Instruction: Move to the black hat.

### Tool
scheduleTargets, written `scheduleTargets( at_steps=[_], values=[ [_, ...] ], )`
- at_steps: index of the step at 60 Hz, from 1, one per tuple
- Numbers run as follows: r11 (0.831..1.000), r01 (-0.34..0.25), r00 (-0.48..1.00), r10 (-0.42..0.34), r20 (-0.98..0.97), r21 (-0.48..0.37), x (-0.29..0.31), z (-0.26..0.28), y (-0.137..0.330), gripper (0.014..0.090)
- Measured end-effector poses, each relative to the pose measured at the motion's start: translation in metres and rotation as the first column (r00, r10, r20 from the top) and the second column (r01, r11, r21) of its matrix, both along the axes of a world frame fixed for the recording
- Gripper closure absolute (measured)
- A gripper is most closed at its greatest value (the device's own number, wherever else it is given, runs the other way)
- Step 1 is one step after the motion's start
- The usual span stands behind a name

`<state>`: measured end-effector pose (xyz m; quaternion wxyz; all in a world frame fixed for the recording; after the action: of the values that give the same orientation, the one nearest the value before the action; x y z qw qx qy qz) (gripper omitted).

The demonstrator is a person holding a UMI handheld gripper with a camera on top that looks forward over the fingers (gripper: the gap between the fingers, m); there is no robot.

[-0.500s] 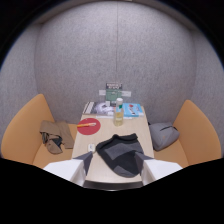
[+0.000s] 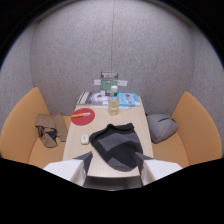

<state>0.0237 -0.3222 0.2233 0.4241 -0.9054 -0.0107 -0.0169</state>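
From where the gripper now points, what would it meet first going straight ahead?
Most likely the black hat on the table: it lies just ahead of the open gripper, though depth is uncertain.

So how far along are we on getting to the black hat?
Done: the gripper is lined up over the table, its open fingers flanking the near edge of the black hat. In hand: the final approach. Left: closing the last gap; nothing is gripped.

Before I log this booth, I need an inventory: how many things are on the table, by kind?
Hat: 1
Bottle: 1
Red plate: 1
Small white item: 1
Books or papers: 2, and
Total: 6
Gripper open.
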Motion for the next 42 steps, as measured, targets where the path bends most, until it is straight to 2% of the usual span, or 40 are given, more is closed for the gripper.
scheduleTargets(
  at_steps=[25,42],
  values=[
    [0.993,0.028,0.999,-0.026,0.02,-0.115,0.031,-0.08,0.026,0.0177],
    [0.988,0.022,1.0,-0.018,0.022,-0.153,0.04,-0.125,0.08,0.0179]
  ],
)
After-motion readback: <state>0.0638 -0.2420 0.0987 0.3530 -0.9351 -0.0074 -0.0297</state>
